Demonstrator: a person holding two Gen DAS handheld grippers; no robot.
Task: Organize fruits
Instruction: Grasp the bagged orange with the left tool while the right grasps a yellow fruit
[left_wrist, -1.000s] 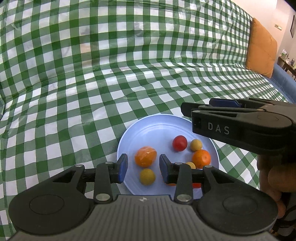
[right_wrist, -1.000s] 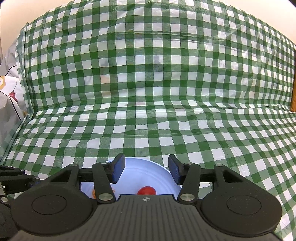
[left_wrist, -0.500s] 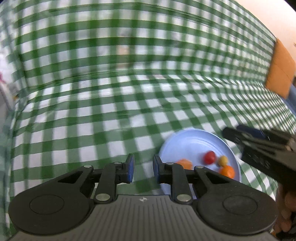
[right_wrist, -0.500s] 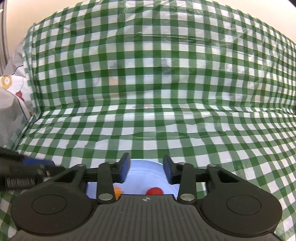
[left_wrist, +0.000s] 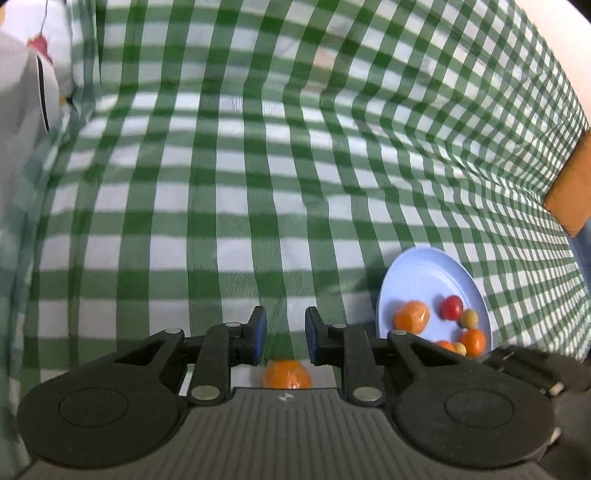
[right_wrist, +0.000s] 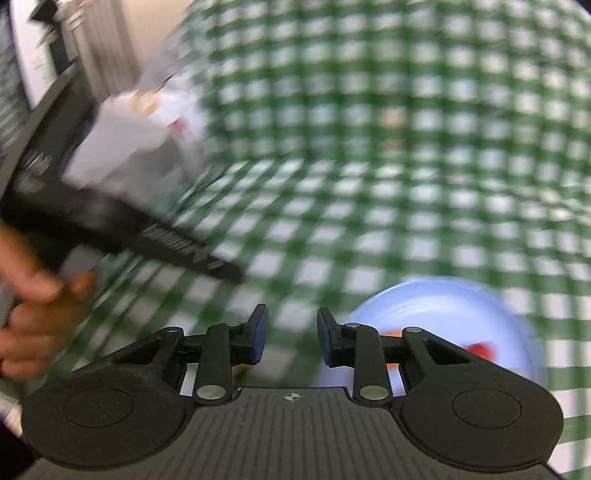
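Since a sec ago the left gripper (left_wrist: 282, 332) has swung off the blue plate (left_wrist: 417, 273), which sat right under its fingers then and now lies well to the right in its view. Its jaws have just been closing. They're narrowed but apart, w/ nothing between the pads, only green-checked cloth (left_wrist: 258, 184) beyond.

New in this view: a loose orange fruit (left_wrist: 287, 374) on the cloth, off the plate, showing just below the fingertips and partly hidden by the gripper body. Can't tell whether it touches anything but the cloth.

On the plate are a bigger orange fruit (left_wrist: 412, 315), a red tomato (left_wrist: 452, 307), a yellowish one (left_wrist: 469, 317) and a small orange one (left_wrist: 472, 339), w/ a couple more half hidden at the near rim.

Right gripper (right_wrist: 291, 334): its jaws have also just been closing, and are drawn in about as tight as they go (a slim gap shows, empty). Its view has turned too and is badly smeared. The plate has gone from centre-bottom to lower right, and the other tool's dark body plus the person's hand (right_wrist: 33, 295) now fill the left side.

What it means, as I read it: neither tool carries fruit, so nothing is mid-transfer. The stray orange fruit looks like the left side's likely next target. The jaws are too narrow for it as they stand, so they'd need to spread first. How the fruits are meant to be sorted isn't evident from what shows.
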